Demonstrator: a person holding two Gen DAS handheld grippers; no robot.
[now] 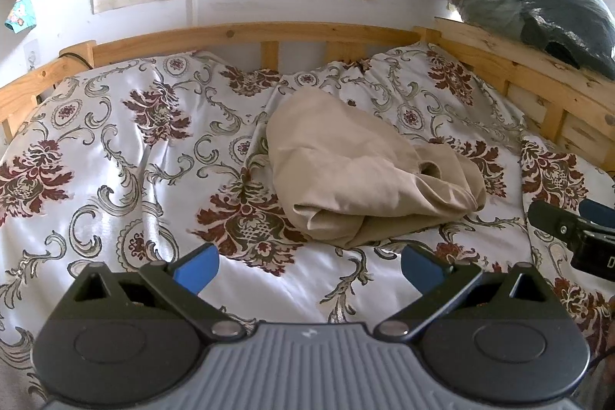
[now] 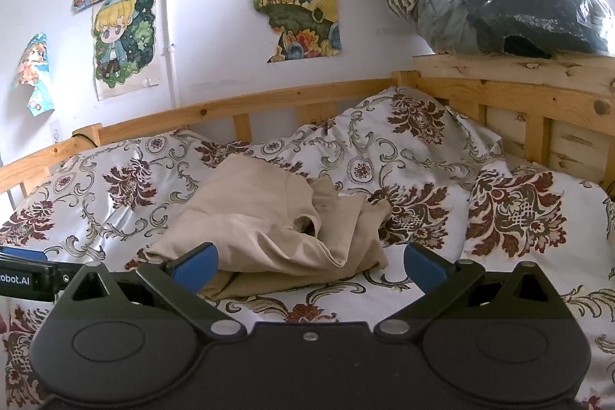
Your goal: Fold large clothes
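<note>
floral bedspread (image 1: pixel 115 148) under beige garment (image 1: pixel 357 171)

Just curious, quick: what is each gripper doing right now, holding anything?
Left gripper: open, holding nothing, short of the beige garment.
Right gripper: open, holding nothing.

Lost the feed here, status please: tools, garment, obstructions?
Left tool open, empty. Right tool open, empty. Crumpled beige cloth garment unfolded on floral bedspread. Nothing in the way.
</note>
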